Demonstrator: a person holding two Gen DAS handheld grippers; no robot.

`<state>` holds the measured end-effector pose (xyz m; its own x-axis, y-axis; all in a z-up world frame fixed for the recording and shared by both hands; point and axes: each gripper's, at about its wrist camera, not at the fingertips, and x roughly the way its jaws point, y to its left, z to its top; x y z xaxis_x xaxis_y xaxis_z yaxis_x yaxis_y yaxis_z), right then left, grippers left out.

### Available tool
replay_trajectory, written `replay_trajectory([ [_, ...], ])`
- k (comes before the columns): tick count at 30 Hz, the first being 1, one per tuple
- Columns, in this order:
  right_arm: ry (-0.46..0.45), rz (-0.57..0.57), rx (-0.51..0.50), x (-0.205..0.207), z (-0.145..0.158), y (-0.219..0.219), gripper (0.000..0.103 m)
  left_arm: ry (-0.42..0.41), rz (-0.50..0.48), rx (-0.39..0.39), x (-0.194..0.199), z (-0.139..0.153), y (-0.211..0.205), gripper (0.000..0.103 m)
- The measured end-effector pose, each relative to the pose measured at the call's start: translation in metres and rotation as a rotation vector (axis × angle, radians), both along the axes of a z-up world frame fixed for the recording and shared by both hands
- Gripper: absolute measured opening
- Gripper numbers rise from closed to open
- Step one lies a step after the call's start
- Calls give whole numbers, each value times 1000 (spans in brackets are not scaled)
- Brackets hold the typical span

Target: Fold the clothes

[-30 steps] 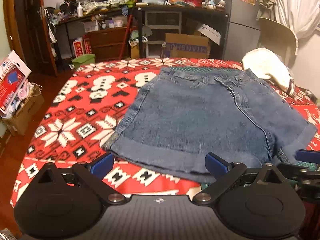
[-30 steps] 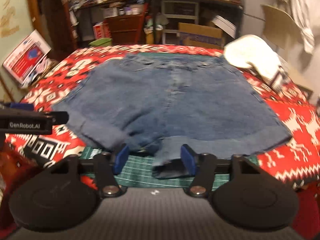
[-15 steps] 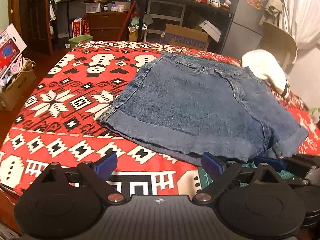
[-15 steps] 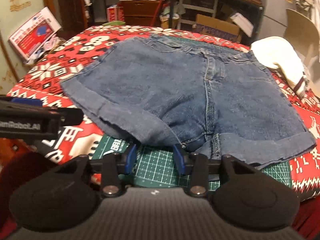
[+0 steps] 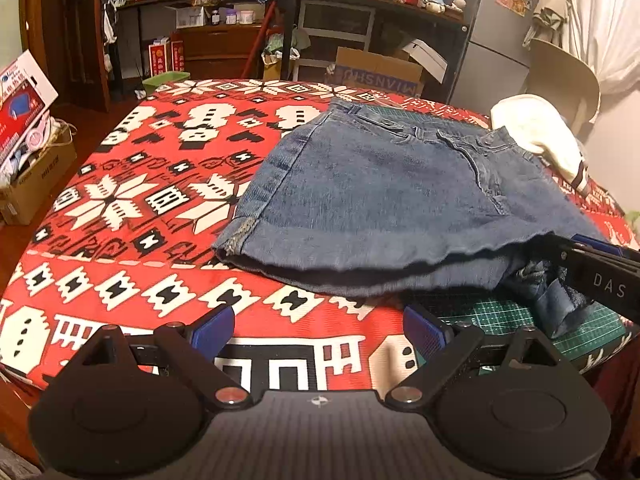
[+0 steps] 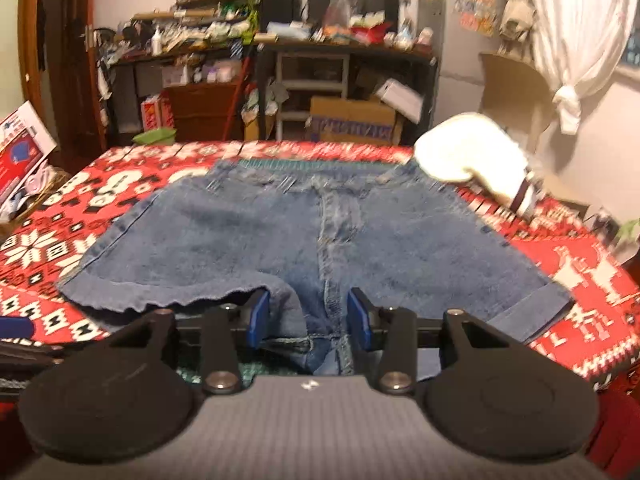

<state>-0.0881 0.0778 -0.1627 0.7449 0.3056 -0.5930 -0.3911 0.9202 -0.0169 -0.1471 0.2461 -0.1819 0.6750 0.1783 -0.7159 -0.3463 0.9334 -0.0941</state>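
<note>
Denim shorts [image 5: 384, 200] lie flat on the red patterned table [image 5: 132, 208], hems toward its near edge. Left tongs [image 5: 318, 330] gape empty before the hem; right tongs [image 6: 308, 318], just narrowed, straddle the crotch fabric, grip uncertain.

Behind your desk: cluttered dark metal shelving [image 5: 360, 12], brown cardboard box [image 5: 376, 72], grey refrigerator [image 5: 492, 36], beige plastic chair [image 5: 568, 76], white knotted curtain [image 6: 576, 52]. Dark wooden door [image 5: 72, 32] left. Warm indoor light.

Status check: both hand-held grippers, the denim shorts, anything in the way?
Left hand-held gripper open, empty, short of the hem. Right hand-held gripper has just been closing, astride the denim shorts crotch, grip unclear. White garment overlaps their far corner.
</note>
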Motion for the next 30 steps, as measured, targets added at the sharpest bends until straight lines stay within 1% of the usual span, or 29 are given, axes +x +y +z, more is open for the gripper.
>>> replay_trajectory([
  [2, 12, 35, 0, -3, 0, 5, 46, 1, 3, 15, 0, -1, 0, 85],
  [4, 10, 77, -29, -7, -3, 15, 46, 8, 4, 15, 1, -3, 1, 82],
  [6, -6, 84, -63, -4, -7, 27, 45, 14, 7, 15, 0, -4, 2, 82],
  [7, 3, 76, -66, 2, -7, 30, 42, 15, 8, 17, 0, -3, 2, 81],
  [8, 17, 66, -65, 9, -7, 31, 35, 13, 7, 18, -1, -2, 1, 79],
  [9, 52, 60, -47, 18, -5, 29, 19, 10, 5, 18, -1, -1, 1, 78],
  [10, 93, 56, -23, 28, -2, 26, 13, 4, -3, 16, -2, 0, 0, 74],
  [11, 134, 52, 11, 38, 2, 21, 12, 0, -19, 13, -2, 2, -2, 67],
  [12, 176, 51, 46, 48, 7, 15, 10, -2, -41, 10, -1, 3, -5, 64],
  [14, 290, 82, 129, 70, 19, 5, 9, -3, -83, 17, 1, 4, -13, 56],
  [17, 483, 150, 215, 102, 26, 1, 11, -9, -137, 40, 6, 5, -28, 54],
  [18, 541, 161, 229, 111, 25, 1, 16, -10, -152, 44, 8, 4, -32, 54],
  [20, 626, 149, 238, 123, 18, 1, 18, -6, -173, 56, 9, 3, -39, 54],
  [22, 634, 135, 225, 123, 14, -2, 29, -2, -189, 71, 9, 1, -45, 54],
  [26, 593, 151, 201, 100, 15, -16, 32, 15, -187, 69, 8, -3, -44, 54],
  [30, 496, 131, 191, 64, 21, -32, 34, 13, -154, 43, 7, -4, -35, 54],
])
